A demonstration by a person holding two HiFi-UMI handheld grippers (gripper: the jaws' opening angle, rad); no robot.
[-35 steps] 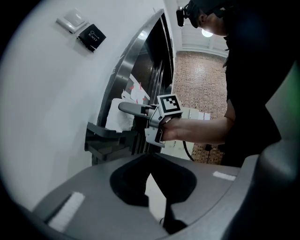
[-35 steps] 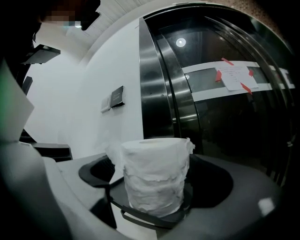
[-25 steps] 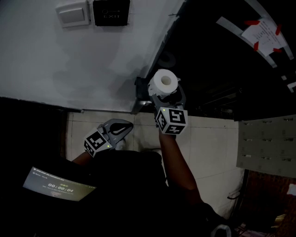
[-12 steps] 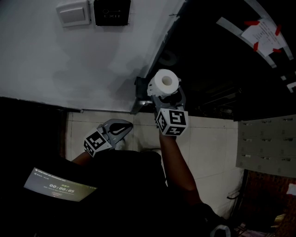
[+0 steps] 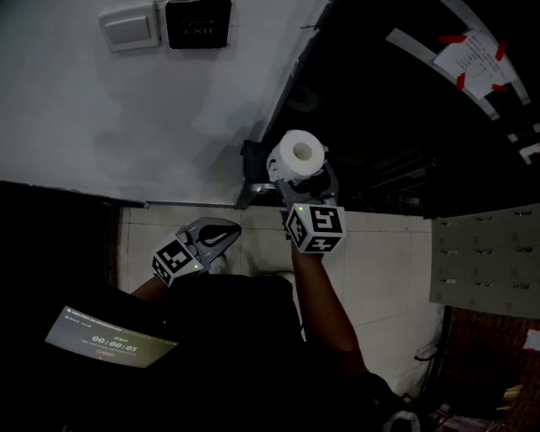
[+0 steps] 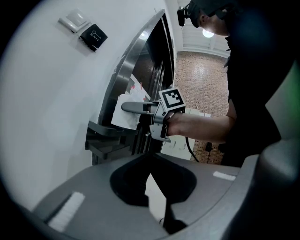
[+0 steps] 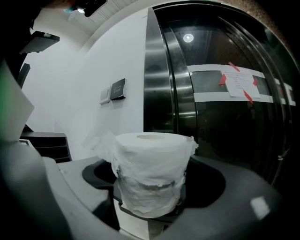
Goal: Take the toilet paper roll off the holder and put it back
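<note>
At the far left, low in the head view, we see a tilted screen showing a timer that reads 00:00:05; the smaller line above it is too faint for us to read. High on the white wall sits a pale light switch, and just beside it on the right a black plate lettered EXIT.

Below these, the left gripper hangs low over the tiled floor, well apart from the holder. Its jaws meet at the tips, with nothing between them, and its marker cube carries black-and-white squares.

Further right, the dark holder juts from the wall's corner, next to a steel door frame. The toilet paper roll stands upright just beside it, core hole facing up. The right gripper is clamped on the roll's sides; in the right gripper view the paper is creased where the jaws press, and a dark plate lies under the roll. We cannot tell whether the roll bears on the holder. The right marker cube sits above the person's forearm.

On the dark glass door to the right, a paper note is fixed with red tape over a pale strip; its writing is too small for us to read. At the far right stands a grey perforated panel.
</note>
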